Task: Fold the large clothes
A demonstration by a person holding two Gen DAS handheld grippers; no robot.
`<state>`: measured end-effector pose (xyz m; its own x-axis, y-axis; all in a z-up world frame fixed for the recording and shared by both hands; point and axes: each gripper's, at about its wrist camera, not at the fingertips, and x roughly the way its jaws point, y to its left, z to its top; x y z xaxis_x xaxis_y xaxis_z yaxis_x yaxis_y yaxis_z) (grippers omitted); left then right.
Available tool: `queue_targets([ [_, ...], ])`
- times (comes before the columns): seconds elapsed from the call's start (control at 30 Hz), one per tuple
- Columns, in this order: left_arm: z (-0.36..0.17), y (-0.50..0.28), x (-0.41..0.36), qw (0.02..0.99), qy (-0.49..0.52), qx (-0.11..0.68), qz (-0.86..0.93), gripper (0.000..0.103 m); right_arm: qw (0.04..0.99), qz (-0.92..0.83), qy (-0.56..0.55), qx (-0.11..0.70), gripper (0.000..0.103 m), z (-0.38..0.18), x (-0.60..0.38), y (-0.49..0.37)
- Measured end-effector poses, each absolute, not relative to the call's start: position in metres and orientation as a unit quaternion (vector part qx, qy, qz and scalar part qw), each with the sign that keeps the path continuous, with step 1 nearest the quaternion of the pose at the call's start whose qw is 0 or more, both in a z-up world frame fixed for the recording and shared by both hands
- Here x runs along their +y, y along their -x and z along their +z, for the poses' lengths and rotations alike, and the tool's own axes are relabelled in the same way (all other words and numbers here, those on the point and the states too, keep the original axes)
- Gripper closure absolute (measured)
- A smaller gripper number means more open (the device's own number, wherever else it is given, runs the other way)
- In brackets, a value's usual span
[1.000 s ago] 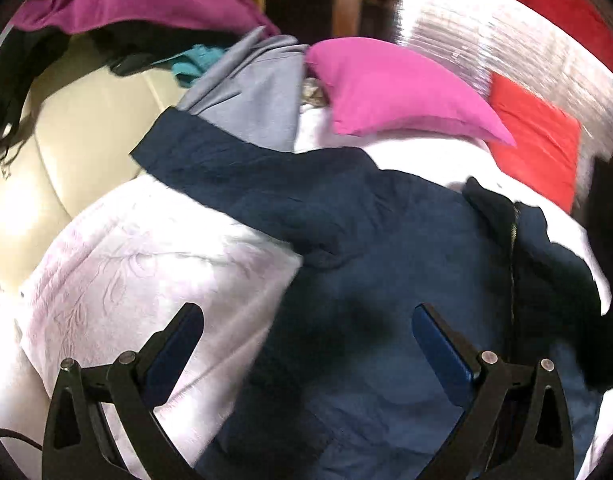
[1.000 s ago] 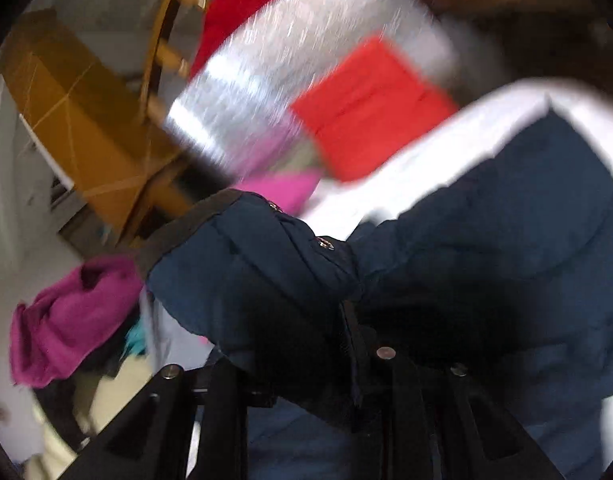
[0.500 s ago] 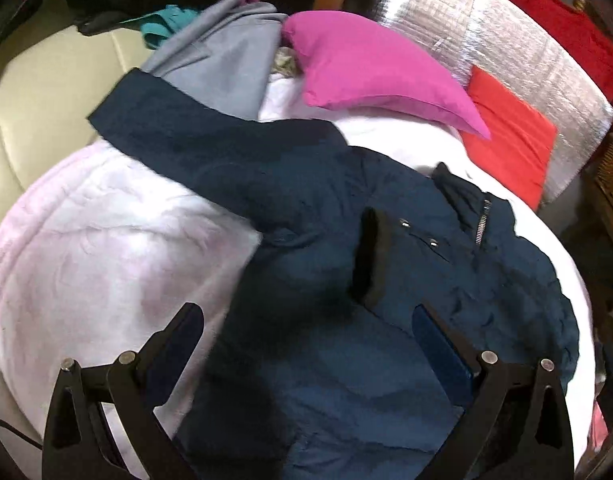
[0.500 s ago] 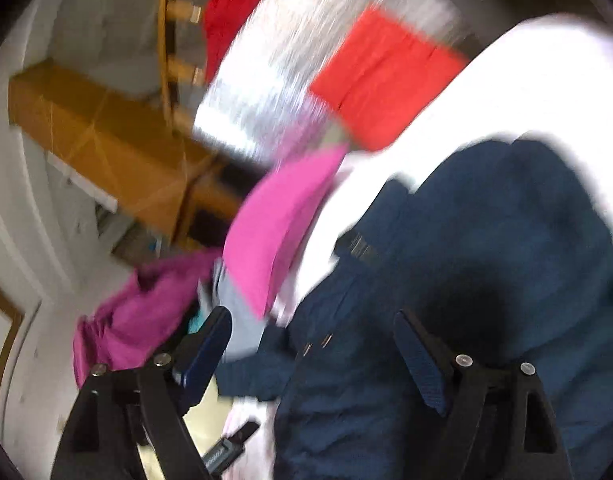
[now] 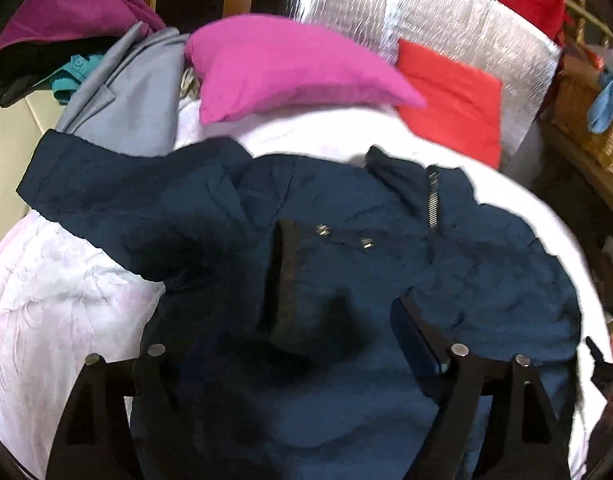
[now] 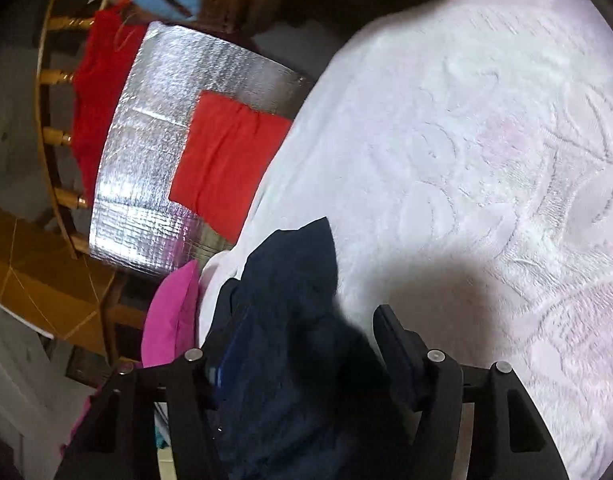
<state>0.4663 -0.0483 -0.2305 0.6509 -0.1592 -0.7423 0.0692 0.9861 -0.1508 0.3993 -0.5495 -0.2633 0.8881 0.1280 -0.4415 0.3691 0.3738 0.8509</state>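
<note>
Tongs first: left tongs (image 5: 290,344) spread wide above navy jacket (image 5: 346,272), gripping nothing; right tongs (image 6: 302,344) likewise parted around jacket's edge, no pinch visible. Jacket flat on white bedspread (image 6: 486,160), one sleeve (image 5: 326,280) already across chest, other sleeve (image 5: 118,196) outstretched toward grey garment (image 5: 126,100). Probably mid-fold; next, likely left tongs to that cuff, across body.

Two matching hand-held black plastic grippers

The left black two-finger gripper (image 5: 294,344) and right black two-finger gripper (image 6: 302,344) share angular triangular-cutout frames, round silver pivot screws, and flat dark blue finger pads (image 5: 416,340).
</note>
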Motion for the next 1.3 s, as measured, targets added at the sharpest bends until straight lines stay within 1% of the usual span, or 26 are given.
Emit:
queue_targets([
  [0.1, -0.247, -0.48, -0.051, 0.894, 0.05, 0.443, -0.056, 0.018, 0.798, -0.067, -0.548, 0.241, 0.037, -0.265, -0.544, -0.412],
  [0.23, -0.263, -0.488, -0.055, 0.885, 0.056, 0.457, -0.067, 0.018, 0.808, -0.068, -0.516, 0.276, 0.037, -0.269, -0.534, -0.429],
  [0.27, -0.265, -0.488, -0.057, 0.886, 0.054, 0.455, -0.07, 0.02, 0.811, -0.071, -0.507, 0.282, 0.037, -0.271, -0.533, -0.43],
  [0.33, -0.267, -0.488, -0.061, 0.888, 0.051, 0.45, -0.08, 0.038, 0.816, -0.078, -0.491, 0.295, 0.037, -0.273, -0.527, -0.433],
  [0.37, -0.267, -0.488, -0.062, 0.886, 0.053, 0.452, -0.088, 0.048, 0.816, -0.079, -0.487, 0.3, 0.037, -0.275, -0.526, -0.433],
  [0.4, -0.267, -0.489, -0.064, 0.887, 0.051, 0.45, -0.086, 0.051, 0.818, -0.085, -0.479, 0.308, 0.042, -0.277, -0.522, -0.435],
  [0.43, -0.267, -0.489, -0.065, 0.89, 0.045, 0.446, -0.083, 0.054, 0.82, -0.092, -0.47, 0.313, 0.049, -0.28, -0.52, -0.437],
  [0.47, -0.268, -0.489, -0.067, 0.893, 0.037, 0.442, -0.081, 0.059, 0.825, -0.1, -0.456, 0.32, 0.052, -0.28, -0.517, -0.439],
  [0.5, -0.268, -0.489, -0.067, 0.894, 0.033, 0.438, -0.083, 0.062, 0.829, -0.104, -0.447, 0.321, 0.055, -0.279, -0.516, -0.439],
  [0.53, -0.267, -0.489, -0.067, 0.895, 0.035, 0.436, -0.084, 0.067, 0.833, -0.109, -0.436, 0.323, 0.058, -0.278, -0.514, -0.439],
  [0.57, -0.265, -0.488, -0.064, 0.897, 0.039, 0.432, -0.084, 0.076, 0.834, -0.112, -0.432, 0.323, 0.058, -0.276, -0.512, -0.44],
  [0.6, -0.263, -0.487, -0.062, 0.9, 0.041, 0.426, -0.08, 0.082, 0.835, -0.115, -0.431, 0.322, 0.06, -0.276, -0.511, -0.44],
  [0.63, -0.261, -0.487, -0.06, 0.902, 0.043, 0.422, -0.078, 0.087, 0.836, -0.116, -0.43, 0.321, 0.06, -0.275, -0.511, -0.439],
  [0.8, -0.257, -0.487, -0.051, 0.901, 0.054, 0.423, -0.084, 0.088, 0.842, -0.118, -0.419, 0.32, 0.06, -0.27, -0.508, -0.441],
  [0.9, -0.259, -0.49, -0.053, 0.897, 0.051, 0.431, -0.08, 0.086, 0.844, -0.12, -0.411, 0.323, 0.06, -0.269, -0.505, -0.442],
  [0.93, -0.26, -0.49, -0.053, 0.895, 0.051, 0.436, -0.078, 0.077, 0.843, -0.119, -0.413, 0.324, 0.06, -0.269, -0.506, -0.442],
  [0.97, -0.262, -0.492, -0.054, 0.891, 0.054, 0.444, -0.077, 0.062, 0.842, -0.118, -0.415, 0.324, 0.06, -0.269, -0.506, -0.441],
  [1.0, -0.264, -0.492, -0.053, 0.888, 0.058, 0.449, -0.08, 0.051, 0.84, -0.117, -0.419, 0.324, 0.058, -0.269, -0.506, -0.441],
  [1.07, -0.268, -0.491, -0.056, 0.886, 0.06, 0.451, -0.092, 0.051, 0.835, -0.116, -0.43, 0.324, 0.057, -0.27, -0.509, -0.439],
  [1.1, -0.268, -0.49, -0.057, 0.886, 0.057, 0.449, -0.095, 0.051, 0.833, -0.115, -0.435, 0.323, 0.054, -0.271, -0.51, -0.439],
  [1.13, -0.267, -0.489, -0.06, 0.888, 0.051, 0.446, -0.099, 0.06, 0.833, -0.116, -0.434, 0.322, 0.054, -0.271, -0.509, -0.438],
  [1.2, -0.264, -0.486, -0.064, 0.896, 0.037, 0.433, -0.098, 0.083, 0.835, -0.119, -0.43, 0.323, 0.054, -0.272, -0.508, -0.439],
  [1.23, -0.261, -0.486, -0.064, 0.899, 0.034, 0.426, -0.097, 0.088, 0.836, -0.12, -0.426, 0.323, 0.054, -0.273, -0.507, -0.44],
  [1.27, -0.259, -0.486, -0.064, 0.9, 0.036, 0.422, -0.099, 0.09, 0.839, -0.119, -0.42, 0.324, 0.054, -0.273, -0.506, -0.441],
  [1.3, -0.257, -0.485, -0.062, 0.902, 0.045, 0.416, -0.105, 0.091, 0.843, -0.12, -0.413, 0.324, 0.059, -0.272, -0.505, -0.441],
])
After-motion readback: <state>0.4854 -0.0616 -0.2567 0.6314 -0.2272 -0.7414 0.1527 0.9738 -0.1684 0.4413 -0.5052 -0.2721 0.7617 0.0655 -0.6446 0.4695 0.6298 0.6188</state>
